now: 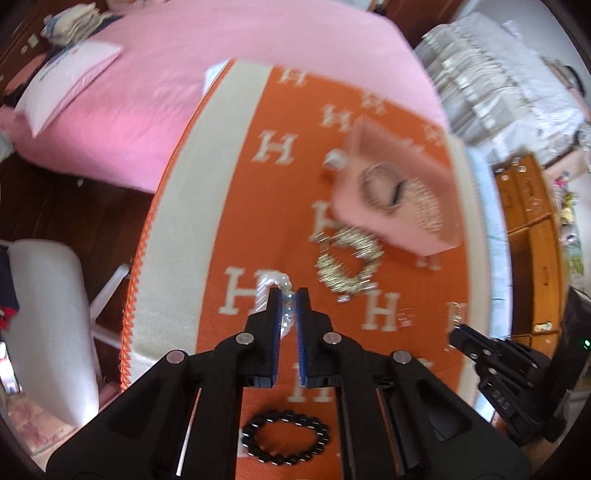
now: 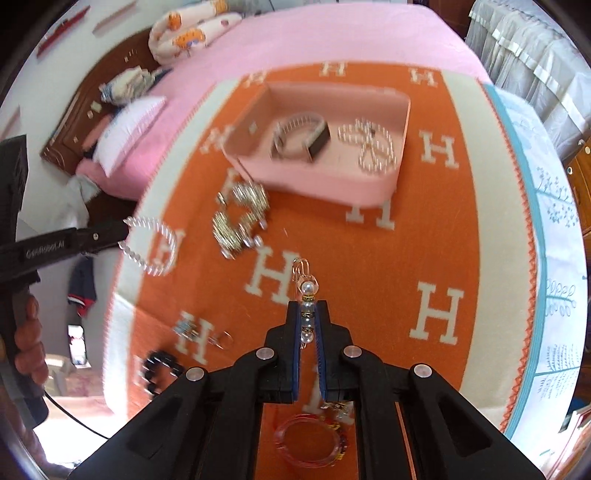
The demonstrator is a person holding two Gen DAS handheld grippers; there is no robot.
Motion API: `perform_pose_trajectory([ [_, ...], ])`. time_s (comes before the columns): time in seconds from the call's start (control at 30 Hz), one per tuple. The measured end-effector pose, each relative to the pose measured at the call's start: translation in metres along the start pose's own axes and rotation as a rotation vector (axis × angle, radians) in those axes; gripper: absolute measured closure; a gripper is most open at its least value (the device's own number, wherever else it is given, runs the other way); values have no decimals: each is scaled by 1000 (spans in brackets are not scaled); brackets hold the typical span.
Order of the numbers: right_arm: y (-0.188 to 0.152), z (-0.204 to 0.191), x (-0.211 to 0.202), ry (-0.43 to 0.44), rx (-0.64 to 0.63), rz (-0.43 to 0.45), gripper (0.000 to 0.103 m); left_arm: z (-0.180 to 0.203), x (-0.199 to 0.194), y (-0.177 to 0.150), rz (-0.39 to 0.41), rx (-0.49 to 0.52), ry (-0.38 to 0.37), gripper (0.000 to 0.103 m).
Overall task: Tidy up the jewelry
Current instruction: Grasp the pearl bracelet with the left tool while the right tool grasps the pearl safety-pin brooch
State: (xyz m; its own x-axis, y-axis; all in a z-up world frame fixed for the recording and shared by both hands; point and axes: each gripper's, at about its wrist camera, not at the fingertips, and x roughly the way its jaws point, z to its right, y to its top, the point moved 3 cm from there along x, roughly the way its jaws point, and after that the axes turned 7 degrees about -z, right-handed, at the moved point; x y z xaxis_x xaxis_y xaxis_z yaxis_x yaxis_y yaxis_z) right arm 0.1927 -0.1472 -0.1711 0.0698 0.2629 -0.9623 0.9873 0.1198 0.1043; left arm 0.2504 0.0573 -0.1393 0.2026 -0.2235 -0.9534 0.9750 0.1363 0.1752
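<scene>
This is a bedroom in a home. A wide bed [image 2: 332, 33] under a pink sheet fills the far side, with a dark wooden headboard [image 2: 85, 110] against the wall, a white pillow [image 2: 125, 133] and a rolled printed bolster [image 2: 184, 29] at its head. An orange blanket [image 2: 369, 240] patterned with white H letters is spread over it as a work surface. Pale ruffled curtains [image 2: 524, 55] hang beside it, a wooden cabinet [image 1: 532, 236] stands nearby, and the floor [image 1: 74, 214] is dark wood.
</scene>
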Motion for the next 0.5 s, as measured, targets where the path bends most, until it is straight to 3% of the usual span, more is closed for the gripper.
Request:
perform_pose_trajectory([
  [0.27, 30, -11, -70, 51, 27, 129, 96, 27, -87, 7, 104, 128, -110, 98],
  [0.5, 69, -9, -107, 64, 50, 201, 96, 70, -109, 39, 140, 231, -150, 98],
])
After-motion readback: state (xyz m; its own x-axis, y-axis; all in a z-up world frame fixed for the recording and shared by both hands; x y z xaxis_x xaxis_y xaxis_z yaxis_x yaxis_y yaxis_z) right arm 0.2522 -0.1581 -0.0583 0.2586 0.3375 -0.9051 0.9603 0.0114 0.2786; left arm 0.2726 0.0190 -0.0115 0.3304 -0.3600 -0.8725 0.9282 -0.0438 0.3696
